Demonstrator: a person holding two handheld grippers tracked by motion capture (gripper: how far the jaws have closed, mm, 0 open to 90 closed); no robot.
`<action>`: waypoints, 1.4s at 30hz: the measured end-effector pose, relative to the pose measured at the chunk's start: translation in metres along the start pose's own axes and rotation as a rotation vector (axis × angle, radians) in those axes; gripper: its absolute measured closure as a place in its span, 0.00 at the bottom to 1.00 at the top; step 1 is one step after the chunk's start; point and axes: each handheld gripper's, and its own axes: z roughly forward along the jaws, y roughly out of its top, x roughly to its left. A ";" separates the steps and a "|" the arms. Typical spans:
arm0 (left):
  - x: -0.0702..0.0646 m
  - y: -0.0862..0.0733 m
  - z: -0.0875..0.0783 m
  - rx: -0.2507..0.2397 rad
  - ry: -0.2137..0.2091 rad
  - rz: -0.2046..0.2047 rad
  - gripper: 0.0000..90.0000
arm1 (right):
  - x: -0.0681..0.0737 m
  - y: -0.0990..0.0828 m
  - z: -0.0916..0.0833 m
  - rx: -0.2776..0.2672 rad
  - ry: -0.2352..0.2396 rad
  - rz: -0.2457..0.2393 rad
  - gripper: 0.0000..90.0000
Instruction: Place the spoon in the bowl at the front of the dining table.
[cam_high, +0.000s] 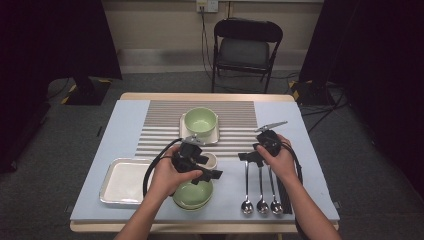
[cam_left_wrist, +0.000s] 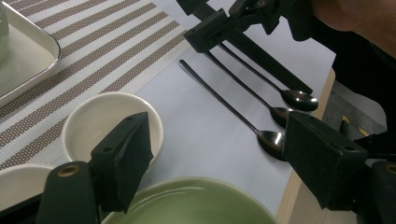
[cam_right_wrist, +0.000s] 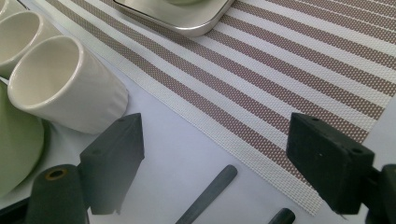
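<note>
My left gripper (cam_high: 209, 167) hangs open over the near green bowl (cam_high: 192, 195), its jaws pointing right toward the spoons. In the left gripper view the open gripper (cam_left_wrist: 224, 140) frames that bowl (cam_left_wrist: 201, 203), a small white cup (cam_left_wrist: 109, 126) and three spoons (cam_left_wrist: 243, 109). My right gripper (cam_high: 251, 158) is open just above the spoon handles (cam_high: 260, 172). In the right gripper view the open gripper (cam_right_wrist: 222, 149) has nothing between its jaws; a spoon handle (cam_right_wrist: 210, 193) lies below and a white cup (cam_right_wrist: 65, 84) at left.
A second green bowl (cam_high: 201, 121) sits on a square white tray (cam_high: 184, 131) on the striped placemat (cam_high: 235, 112). A white tray (cam_high: 122, 180) lies front left. Black chopsticks (cam_high: 284, 192) lie right of the spoons. A folding chair (cam_high: 246, 47) stands beyond the table.
</note>
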 end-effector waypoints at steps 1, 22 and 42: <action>0.000 0.000 0.001 -0.003 -0.001 0.004 0.26 | 0.000 0.000 0.000 0.000 0.000 0.000 0.20; -0.012 0.004 0.019 0.021 -0.024 0.022 0.26 | 0.001 -0.001 0.002 0.005 0.002 -0.001 0.20; -0.022 0.004 0.035 0.046 -0.034 0.042 0.28 | 0.001 -0.001 0.005 0.017 -0.002 -0.003 0.21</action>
